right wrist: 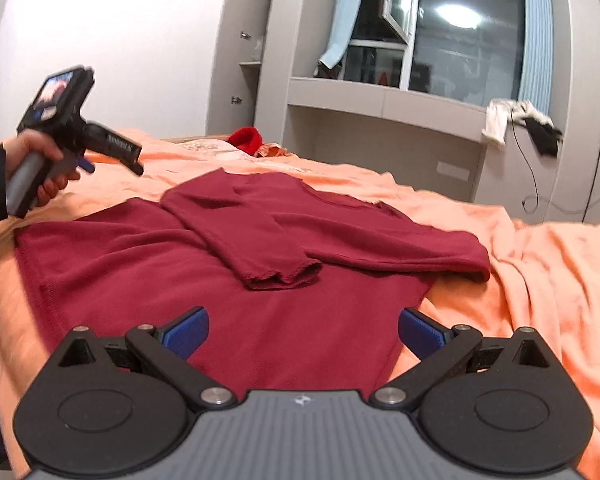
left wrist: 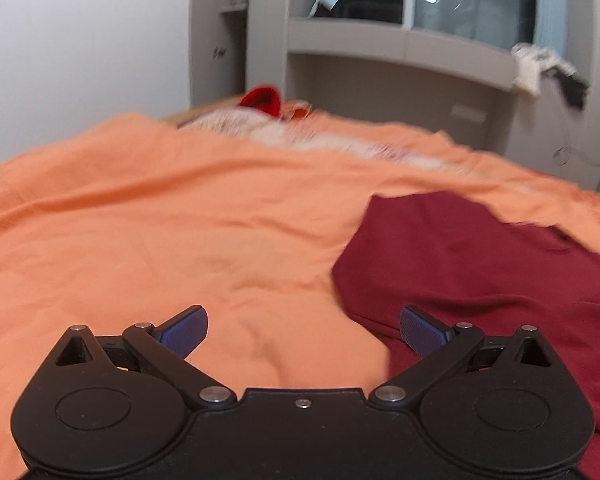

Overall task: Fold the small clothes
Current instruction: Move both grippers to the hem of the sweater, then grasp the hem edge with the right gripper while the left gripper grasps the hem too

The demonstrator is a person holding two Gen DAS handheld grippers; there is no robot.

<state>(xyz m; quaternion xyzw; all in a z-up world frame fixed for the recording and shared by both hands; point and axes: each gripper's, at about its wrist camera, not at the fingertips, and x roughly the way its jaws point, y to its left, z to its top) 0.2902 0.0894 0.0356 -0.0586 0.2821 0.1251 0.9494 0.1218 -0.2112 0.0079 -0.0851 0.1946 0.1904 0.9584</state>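
A dark red long-sleeved top (right wrist: pixel 148 264) lies flat on an orange bedspread (right wrist: pixel 540 264). One sleeve (right wrist: pixel 240 240) is folded across its chest. The other sleeve (right wrist: pixel 412 248) points right. My right gripper (right wrist: pixel 303 330) is open and empty, just above the top's lower hem. My left gripper (left wrist: pixel 303 330) is open and empty over the bedspread (left wrist: pixel 140 220), with the top's edge (left wrist: pixel 480 260) to its right. In the right wrist view, the left gripper (right wrist: pixel 136 160) is held in a hand above the top's left side.
A bright red item (right wrist: pixel 246 140) and a pale pillow (left wrist: pixel 300 132) lie at the bed's far end. Grey cabinets (right wrist: pixel 244 60) and a window ledge (right wrist: pixel 380 100) stand behind the bed. Clothes (right wrist: pixel 516 122) and a cable (right wrist: pixel 530 176) hang off the ledge at right.
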